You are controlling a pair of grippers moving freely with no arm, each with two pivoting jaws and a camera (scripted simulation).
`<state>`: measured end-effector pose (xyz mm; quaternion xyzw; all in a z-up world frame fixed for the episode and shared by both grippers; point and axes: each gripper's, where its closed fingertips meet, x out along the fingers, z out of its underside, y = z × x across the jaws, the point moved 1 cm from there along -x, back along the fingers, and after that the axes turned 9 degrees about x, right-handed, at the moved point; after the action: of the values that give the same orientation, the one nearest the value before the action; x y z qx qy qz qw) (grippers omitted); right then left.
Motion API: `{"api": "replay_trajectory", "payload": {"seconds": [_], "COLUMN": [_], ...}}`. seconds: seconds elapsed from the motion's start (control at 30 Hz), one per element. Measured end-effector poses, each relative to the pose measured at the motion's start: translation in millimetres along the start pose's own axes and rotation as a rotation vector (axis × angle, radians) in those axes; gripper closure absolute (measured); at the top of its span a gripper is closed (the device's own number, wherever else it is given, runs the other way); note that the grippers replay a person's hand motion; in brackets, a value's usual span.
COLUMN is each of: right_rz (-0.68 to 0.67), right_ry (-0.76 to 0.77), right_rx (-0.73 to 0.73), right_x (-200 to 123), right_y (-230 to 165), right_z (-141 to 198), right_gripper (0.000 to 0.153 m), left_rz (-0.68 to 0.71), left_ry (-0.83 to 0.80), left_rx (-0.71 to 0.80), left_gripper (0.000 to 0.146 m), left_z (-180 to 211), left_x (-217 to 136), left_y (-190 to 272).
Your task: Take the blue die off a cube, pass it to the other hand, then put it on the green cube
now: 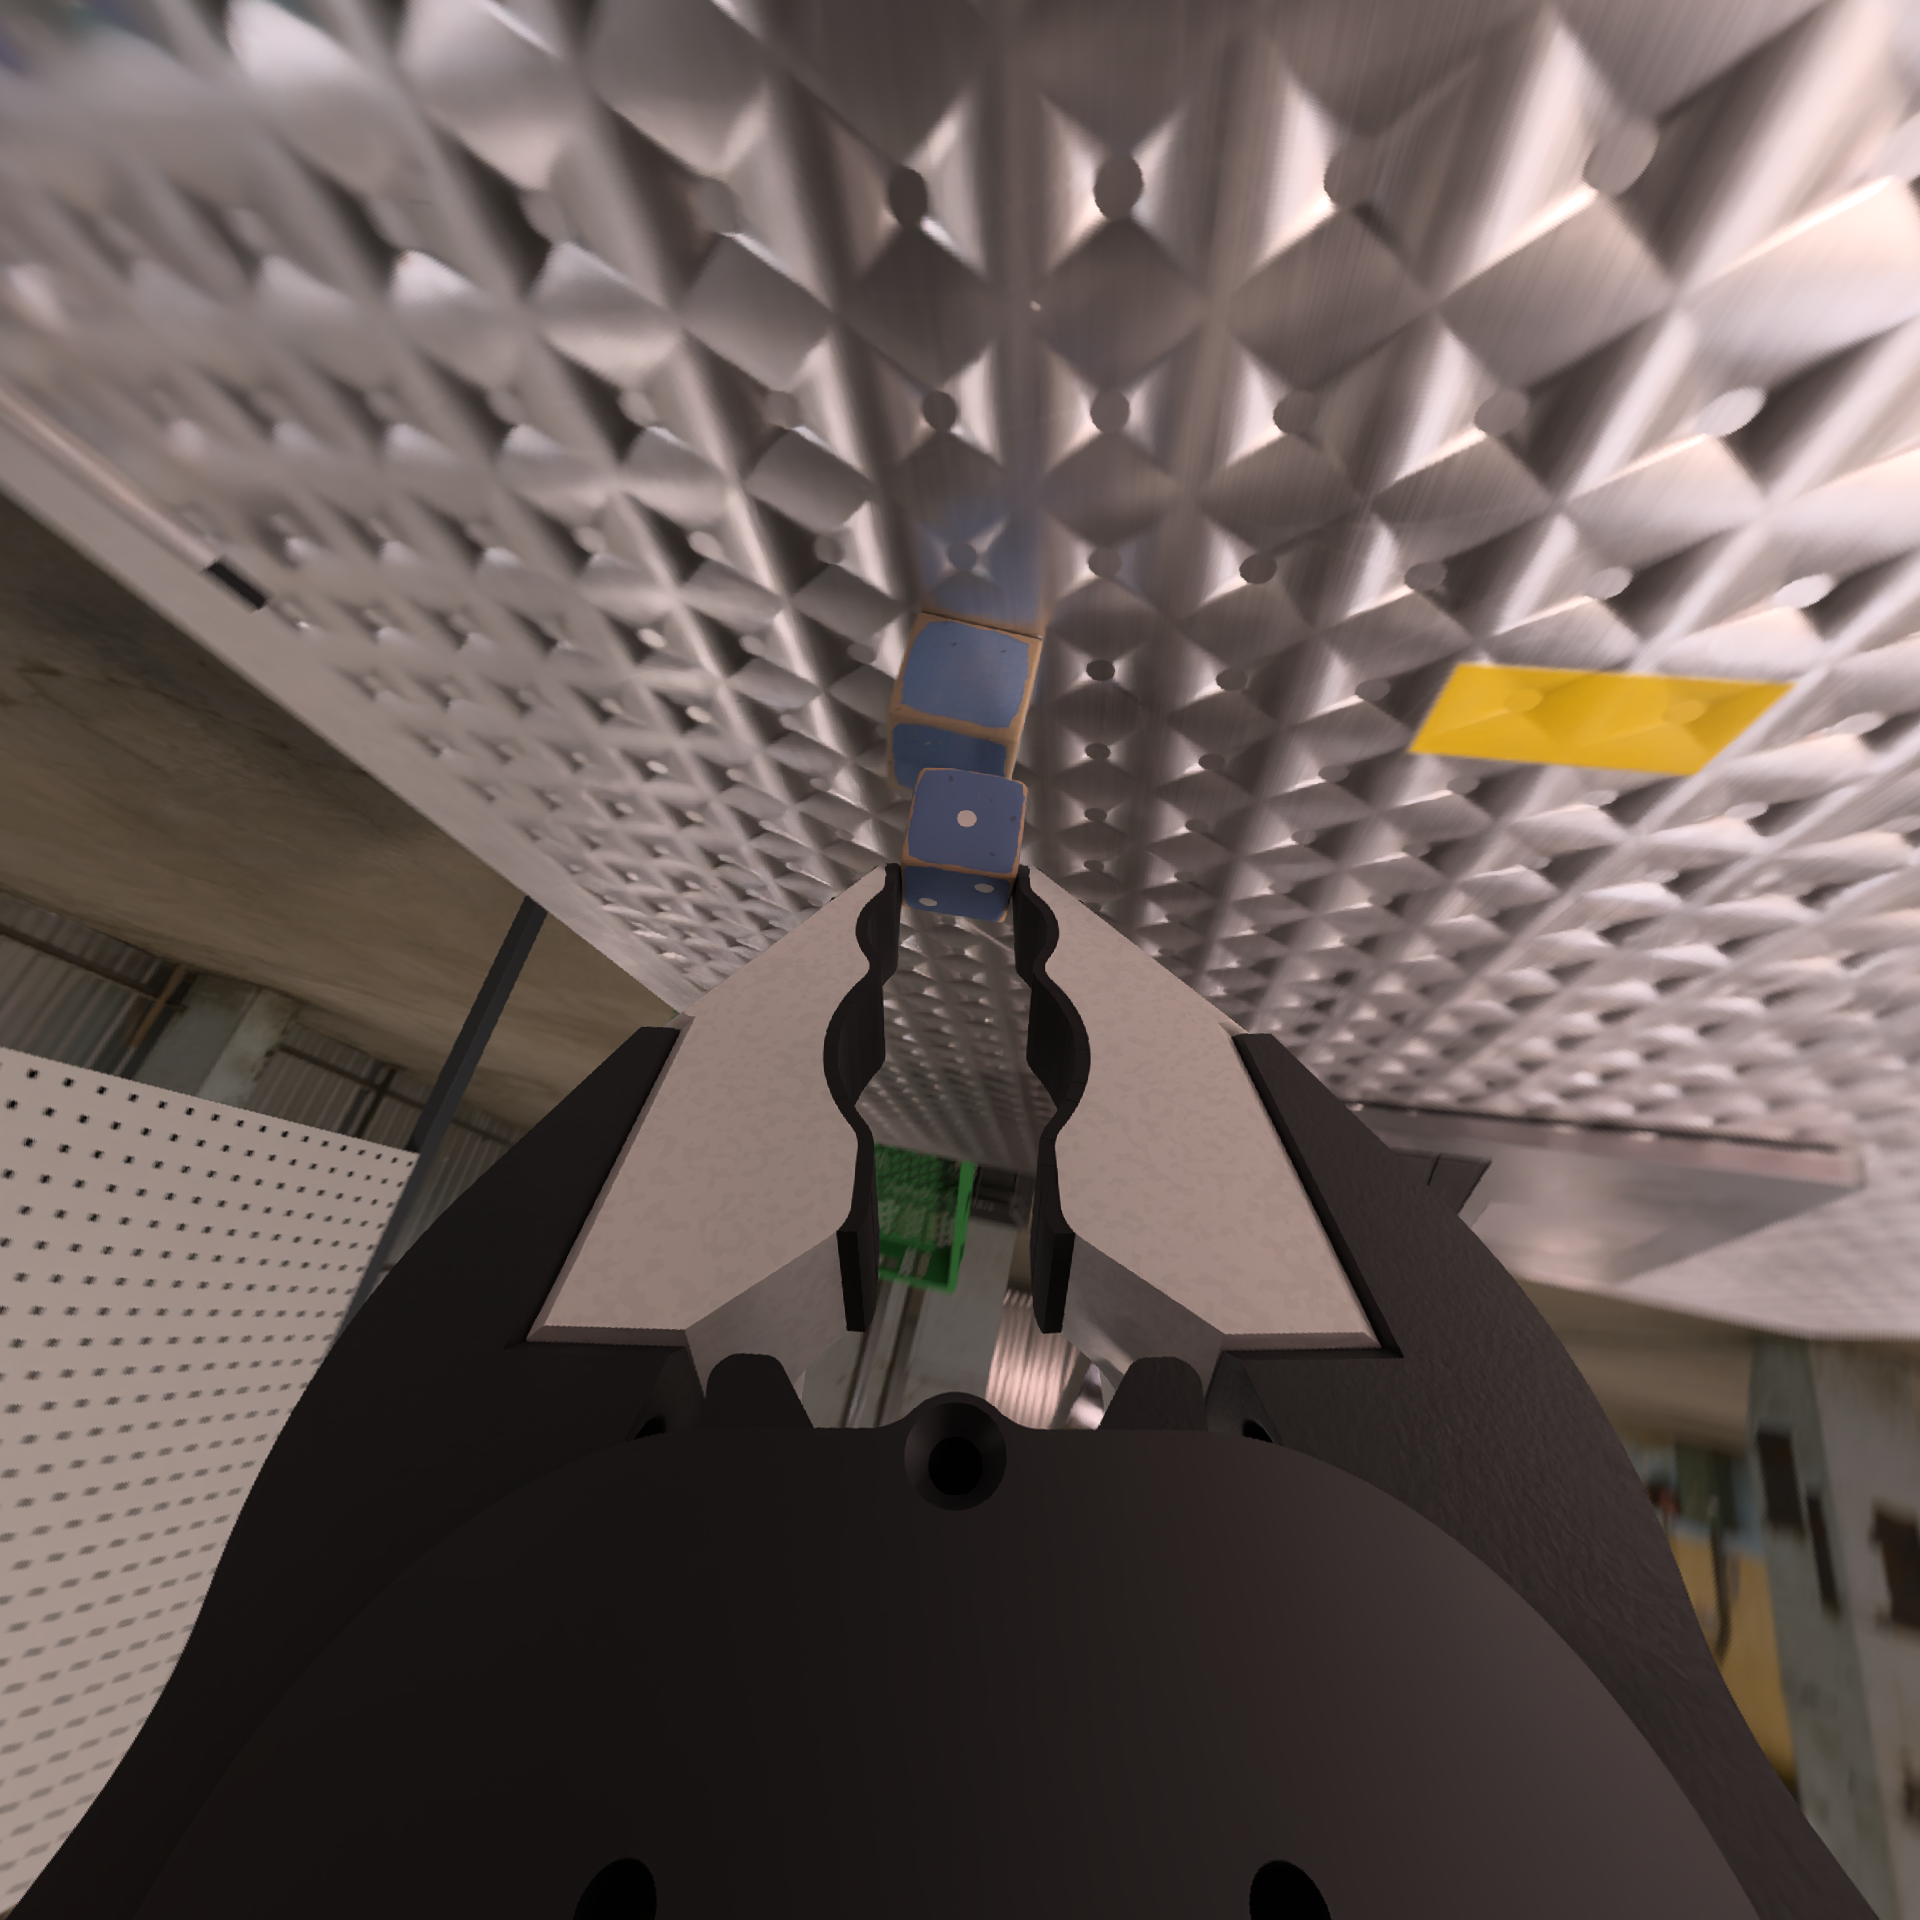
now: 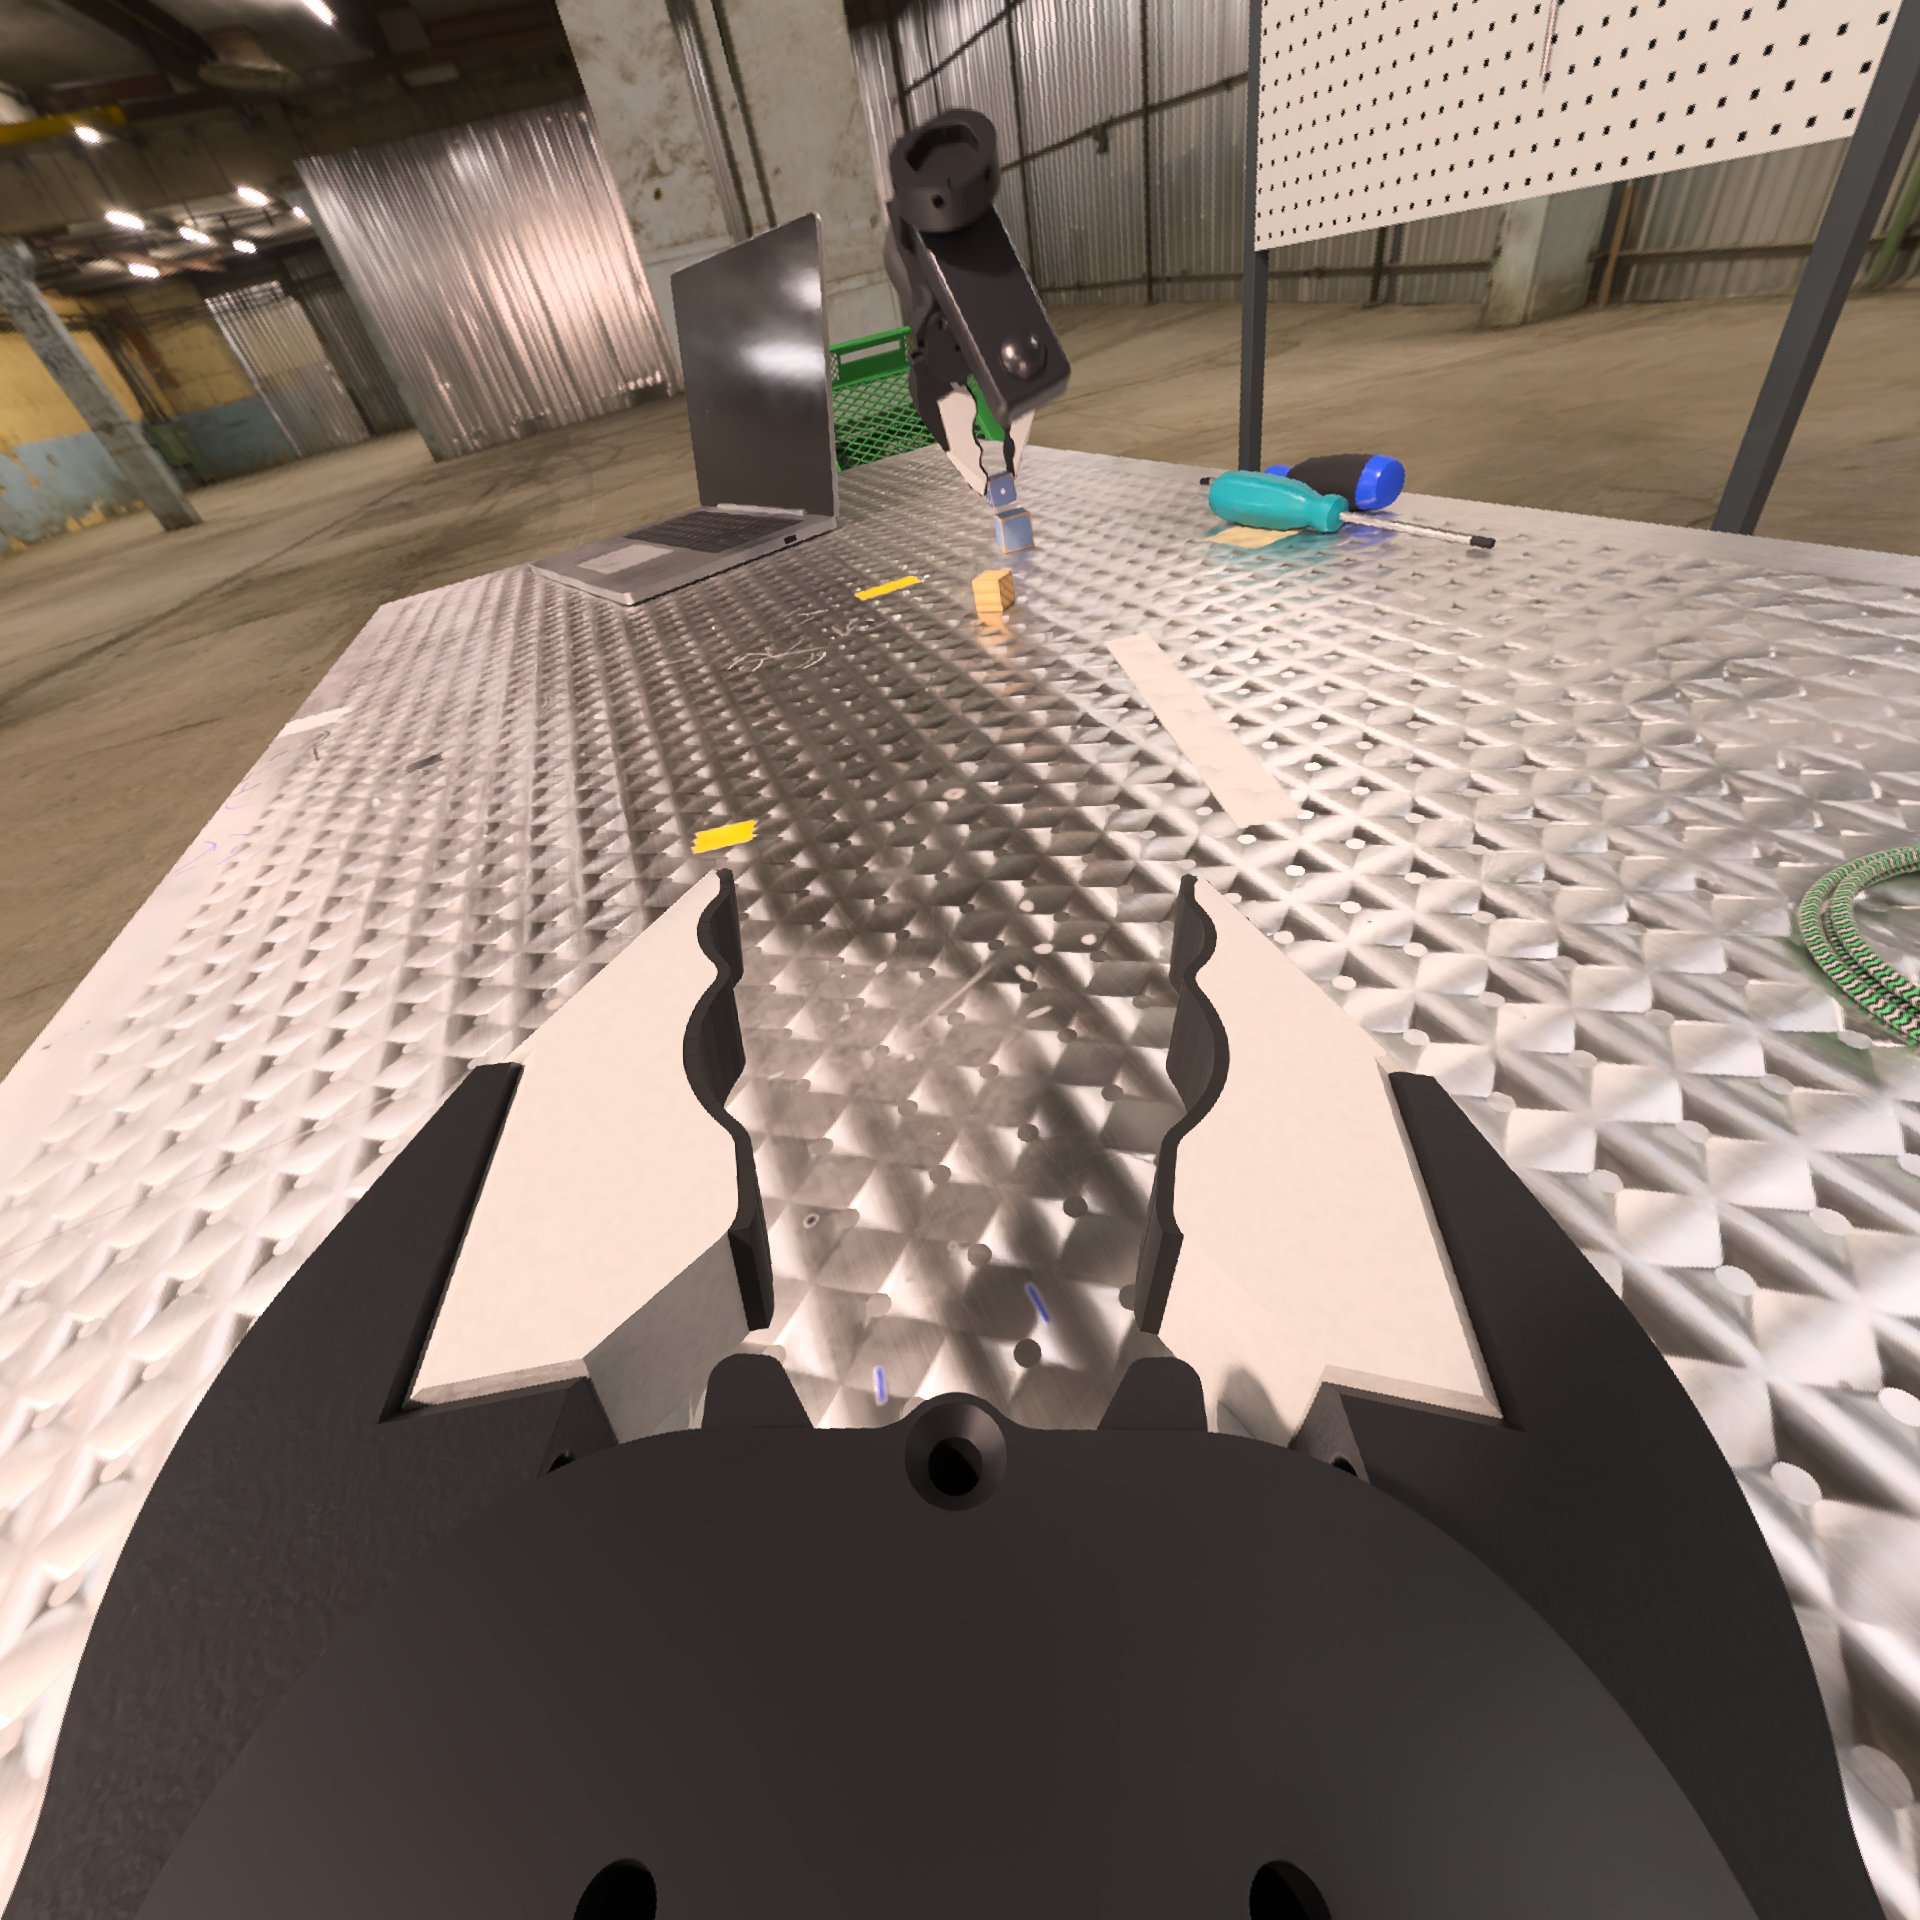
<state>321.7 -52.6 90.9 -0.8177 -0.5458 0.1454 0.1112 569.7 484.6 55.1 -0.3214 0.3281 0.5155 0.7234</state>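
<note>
L gripper (image 1: 958,883): jaws closed down narrow on the blue die (image 1: 964,847), gripping it at the very tips by its two side faces. Die is lifted just clear of the blue cube (image 1: 964,681) directly beneath it; small gap between the two, not touching. Blue cube sits on the metal tabletop (image 1: 1351,416), its reflection showing in the shiny surface. Yellow tape strip (image 1: 1595,719) lies flat on the tabletop off to one side, well apart from the cube. Green crate (image 1: 920,1226) visible through the gap between the fingers, behind the gripper.

R gripper (image 2: 956,883): jaws spread wide, nothing between them, hanging over bare tabletop (image 2: 416,935) well away from the cubes. From this view the L gripper (image 2: 995,473) is far off, pointing down w/ the die (image 2: 1001,488) at its tips just above the blue cube (image 2: 1012,530). Wooden cube (image 2: 993,592) stands near, a bit closer to the camera. Two yellow tape pieces: one (image 2: 886,589) beside the wooden cube, one (image 2: 724,836) near the R gripper's tip. Open laptop (image 2: 727,468) sits beyond those, green crate (image 2: 873,405) behind it. Teal screwdriver (image 2: 1288,507) and black-and-blue screwdriver (image 2: 1345,480) lie together on the other side of the L gripper. Green braided cable (image 2: 1860,956) coiled at the tabletop edge. White pegboard (image 2: 1507,104) stands behind. Green cube: can't spot it in either view.
</note>
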Motion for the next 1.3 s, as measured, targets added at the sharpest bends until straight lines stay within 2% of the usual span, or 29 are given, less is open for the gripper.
{"api": "replay_trajectory", "payload": {"seconds": [0.13, 0.27, 0.33, 0.43, 0.5, 0.57, 0.7, 0.83, 0.9, 0.97, 1.1, 1.27, 1.3], "right_rz": [0.001, -0.019, -0.053, -0.183, -0.269, -0.321, -0.249, -0.2, -0.184, -0.18, -0.212, -0.15, -0.137], "right_ry": [0.006, 0.035, 0.085, 0.188, 0.177, 0.136, 0.053, 0.004, -0.037, -0.066, -0.063, -0.062, -0.049], "right_rx": [0.032, 0.133, 0.266, 0.581, 0.743, 0.832, 0.869, 0.875, 0.874, 0.882, 0.894, 0.826, 0.807], "right_x": [-0.7, 0.1, 2.4, 9.2, 16.9, 23.0, 23.6, 17.4, 17.8, 18.5, 14.5, -2.9, -12.9], "right_y": [0.7, 2.0, 1.5, -5.8, -15.0, -24.7, -29.1, -32.6, -36.0, -38.5, -41.7, -35.8, -32.9], "right_z": [-0.5, -3.7, -11.3, -33.3, -45.5, -55.5, -62.5, -61.8, -57.2, -53.3, -54.7, -57.4, -60.9], "right_gripper": [0.07, 0.069, 0.069, 0.069, 0.071, 0.074, 0.079, 0.081, 0.083, 0.093, 0.132, 0.132, 0.132], "left_rz": [-0.16, -0.41, -0.509, -0.614, -0.657, -0.663, -0.656, -0.624, -0.621, -0.631, -0.648, -0.58, -0.547], "left_ry": [0.219, 0.582, 0.808, 1.078, 1.191, 1.276, 1.403, 1.477, 1.492, 1.5, 1.512, 1.61, 1.656], "left_rx": [-0.196, -0.378, -0.417, -0.398, -0.361, -0.315, -0.229, -0.18, -0.163, -0.15, -0.155, -0.172, -0.182], "left_gripper": [0.125, 0.125, 0.125, 0.125, 0.125, 0.125, 0.125, 0.125, 0.125, 0.125, 0.125, 0.125, 0.113], "left_z": [-3.5, -31.7, -64.8, -128.9, -178.4, -228.6, -304.4, -344.0, -356.7, -365.9, -375.1, -387.4, -388.8], "left_x": [-48.7, -144.5, -205.3, -286.8, -325.3, -350.5, -379.1, -393.3, -398.7, -403.5, -410.3, -417.7, -419.3], "left_y": [-10.1, -16.4, -7.5, 18.9, 38.8, 56.7, 80.8, 91.5, 94.4, 96.2, 95.8, 94.8, 95.9]}}
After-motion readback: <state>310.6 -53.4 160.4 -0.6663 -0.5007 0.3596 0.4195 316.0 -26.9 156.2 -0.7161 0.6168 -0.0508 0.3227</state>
